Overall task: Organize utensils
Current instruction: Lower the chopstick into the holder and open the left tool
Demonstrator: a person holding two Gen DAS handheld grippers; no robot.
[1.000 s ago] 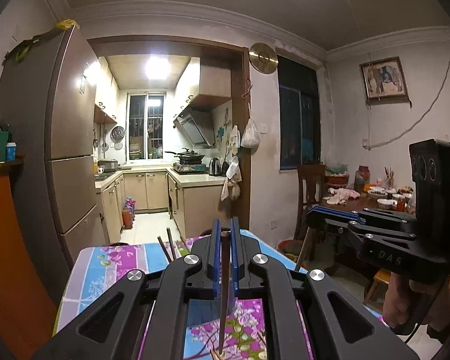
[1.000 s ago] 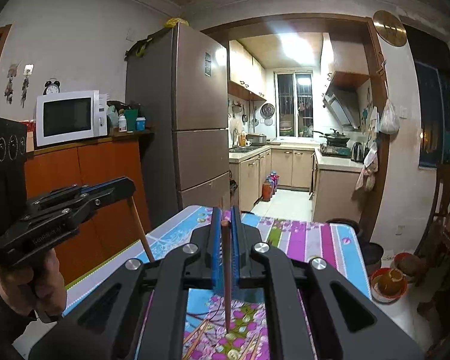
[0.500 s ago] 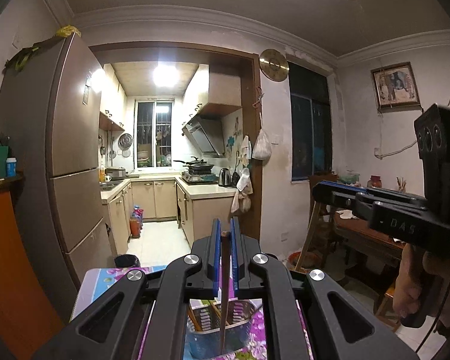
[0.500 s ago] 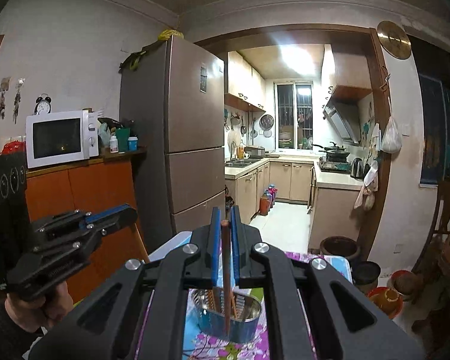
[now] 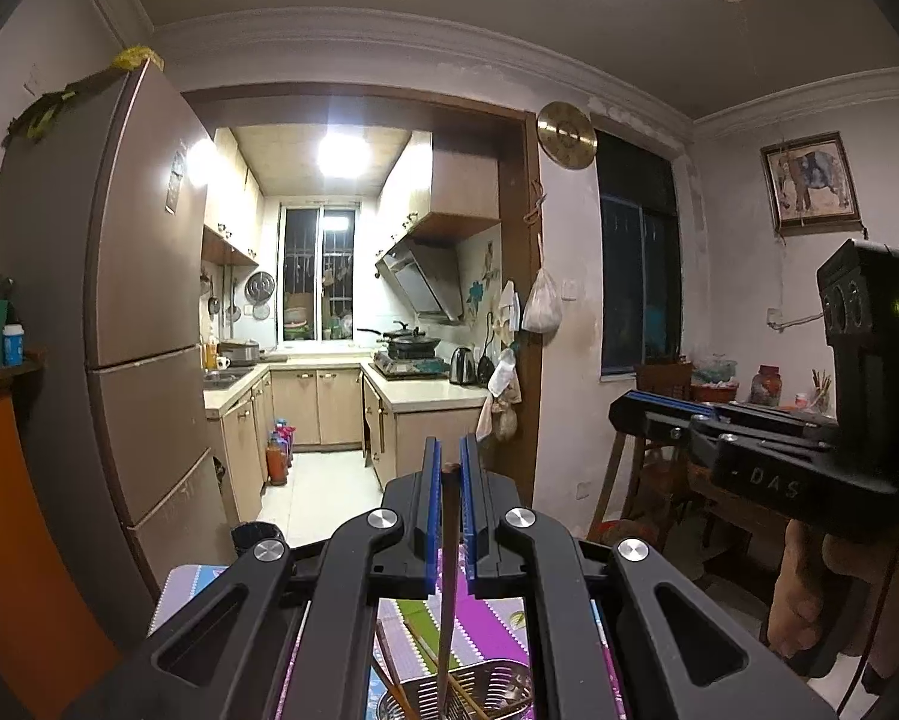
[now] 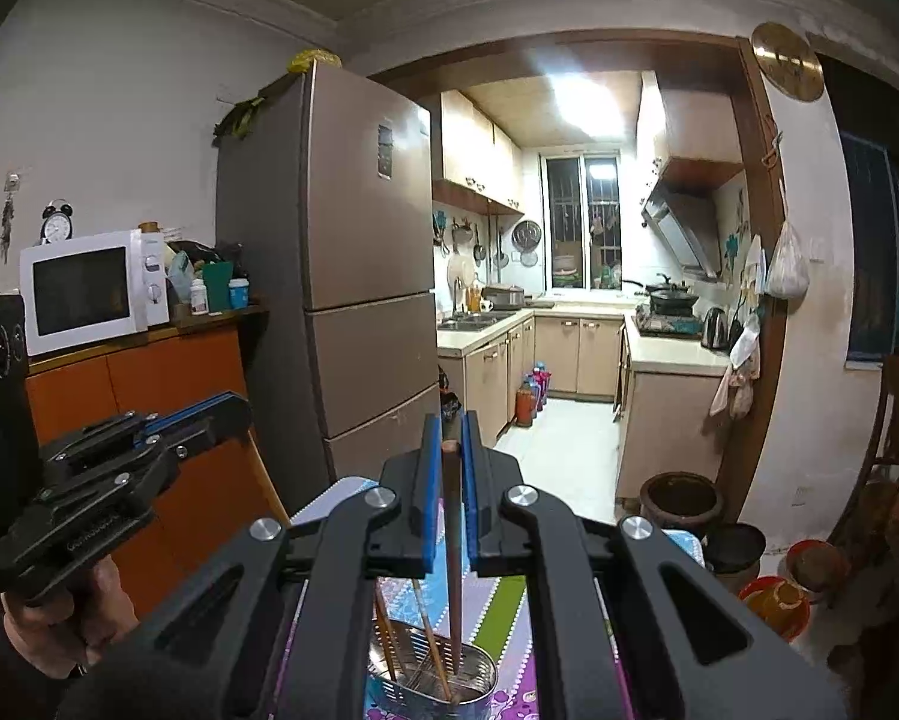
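Left gripper (image 5: 446, 468): jaws squeezed tight on one brown chopstick (image 5: 446, 600), held near its top end.
Left chopstick: hangs straight down, tip low inside the metal holder (image 5: 479, 690).
Right gripper (image 6: 447, 474): jaws squeezed tight on another brown chopstick (image 6: 454, 570), also near its top end.
Right chopstick: stands upright, bottom end down inside the metal holder (image 6: 431, 690).
Metal holder: shiny cup with slots, right under both grippers, sits on the worktop (image 6: 503, 600).
Inside the holder: a few more brown chopsticks (image 6: 431, 642), leaning to the side.
Worktop: covered with a bright cloth, purple and green stripes with flowers.
Hands: left hand (image 6: 65, 618) wrapped around its black handle, seen low on the left of the right camera; right hand (image 5: 809, 600) wrapped around its handle, seen low on the right of the left camera.
Grippers together: side by side, close but apart.
Fridge (image 6: 353, 276): tall and brown, behind the worktop on the left.
Microwave (image 6: 89, 288): white, on an orange cabinet beside the fridge.
Kitchen (image 5: 329, 360): far back through the doorway, lit by a bright ceiling lamp.
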